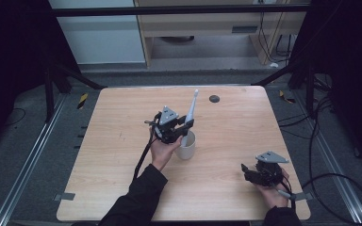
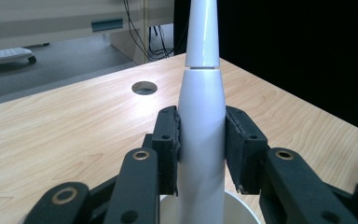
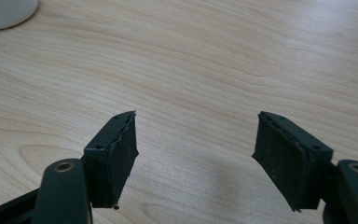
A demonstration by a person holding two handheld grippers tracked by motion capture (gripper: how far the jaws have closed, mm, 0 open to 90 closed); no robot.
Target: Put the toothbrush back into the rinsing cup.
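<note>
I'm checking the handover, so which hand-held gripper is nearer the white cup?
Left. The left hand-held gripper holds the toothbrush right over the white cup; the right hand-held gripper rests apart, open.

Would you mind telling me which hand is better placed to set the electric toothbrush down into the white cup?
The left gripper: it already clamps the toothbrush upright over the cup. The right gripper sits open near the table's corner.

A wooden table (image 1: pixel 122 165) with wide bare areas along its left side, far edge and front middle. Near the centre, a white cup (image 1: pixel 186 147) stands upright with a tall white toothbrush handle (image 1: pixel 191 109) rising over it, blocking that spot. A small dark hole (image 1: pixel 214 98) sits near the far edge. The right gripper (image 1: pixel 248 170) rests at the front right corner, well apart from the cup.
</note>
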